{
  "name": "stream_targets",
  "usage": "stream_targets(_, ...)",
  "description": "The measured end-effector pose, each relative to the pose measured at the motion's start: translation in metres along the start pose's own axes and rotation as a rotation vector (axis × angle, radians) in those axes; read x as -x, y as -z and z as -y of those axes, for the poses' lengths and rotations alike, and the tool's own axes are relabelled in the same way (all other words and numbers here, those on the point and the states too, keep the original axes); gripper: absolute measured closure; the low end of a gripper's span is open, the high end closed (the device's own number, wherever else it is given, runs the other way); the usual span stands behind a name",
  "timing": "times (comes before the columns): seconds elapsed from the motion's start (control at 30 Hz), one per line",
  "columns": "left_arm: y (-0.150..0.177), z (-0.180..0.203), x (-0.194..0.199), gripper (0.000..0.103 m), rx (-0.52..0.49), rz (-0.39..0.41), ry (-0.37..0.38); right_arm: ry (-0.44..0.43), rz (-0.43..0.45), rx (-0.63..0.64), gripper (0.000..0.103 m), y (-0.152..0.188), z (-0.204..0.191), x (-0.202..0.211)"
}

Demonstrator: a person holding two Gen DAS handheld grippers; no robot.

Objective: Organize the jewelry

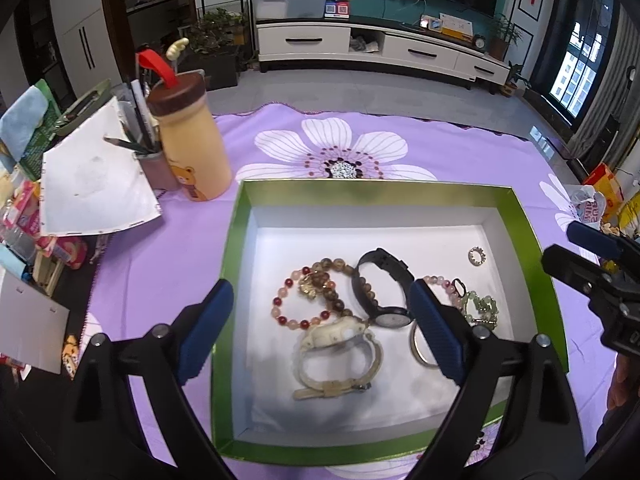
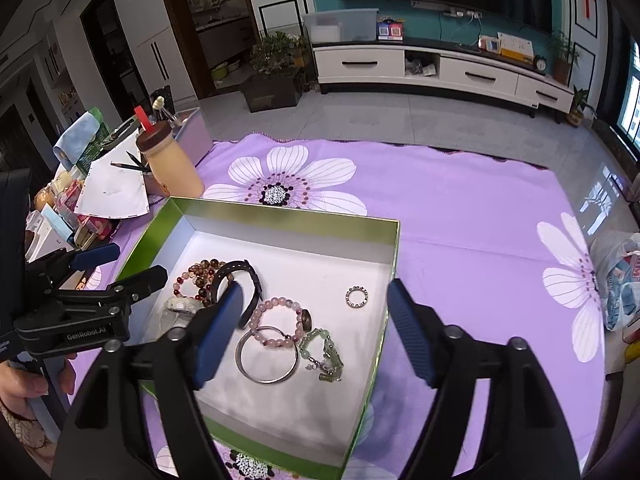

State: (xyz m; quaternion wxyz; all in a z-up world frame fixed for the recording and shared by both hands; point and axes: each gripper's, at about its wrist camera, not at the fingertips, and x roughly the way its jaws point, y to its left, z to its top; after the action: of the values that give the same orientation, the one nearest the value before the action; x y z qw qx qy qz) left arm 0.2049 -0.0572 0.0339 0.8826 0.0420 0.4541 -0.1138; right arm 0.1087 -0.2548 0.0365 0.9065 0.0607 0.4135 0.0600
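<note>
A green box [image 1: 236, 240] [image 2: 394, 248] with a white floor lies on the purple flowered cloth and holds the jewelry. In it are a red bead bracelet [image 1: 280, 308], a brown bead bracelet [image 1: 334, 276], a black watch [image 1: 384, 280] [image 2: 250, 276], a cream watch [image 1: 340, 354], a silver bangle [image 2: 267, 354], a pink bead bracelet [image 2: 276, 322], a green bead bracelet [image 2: 326, 354] and a small ring [image 1: 476, 256] [image 2: 357, 297]. My left gripper [image 1: 320, 334] is open above the box, empty. My right gripper [image 2: 314, 334] is open above the box's right part, empty.
A cream bottle with a brown lid [image 1: 192, 144] [image 2: 170, 164], a pen cup [image 1: 154, 160], papers [image 1: 92, 184] and clutter stand at the left. A plastic bag [image 2: 620, 276] lies at the right. The cloth [image 2: 480, 220] spreads beyond the box.
</note>
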Motion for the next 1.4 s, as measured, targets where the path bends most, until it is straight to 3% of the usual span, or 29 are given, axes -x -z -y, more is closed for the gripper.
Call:
stream_targets(0.33, 0.005, 0.0, 0.029, 0.004, -0.018, 0.035, -0.051, 0.041, 0.013, 0.02, 0.008, 0.002, -0.013, 0.024)
stream_targets(0.73, 0.004, -0.007, 0.057, 0.002, -0.007, 0.055, -0.068, 0.081, 0.018, 0.055, 0.001, 0.002, -0.029, 0.045)
stream_targets(1.17, 0.004, -0.009, 0.074, 0.002, -0.008, 0.013, -0.092, 0.118, -0.01, 0.03, 0.001, -0.003, -0.029, 0.056)
stream_targets(1.4, 0.005, -0.012, 0.069, 0.002, 0.01, -0.034, -0.15, 0.141, -0.039, 0.035, 0.001, 0.001, -0.031, 0.049)
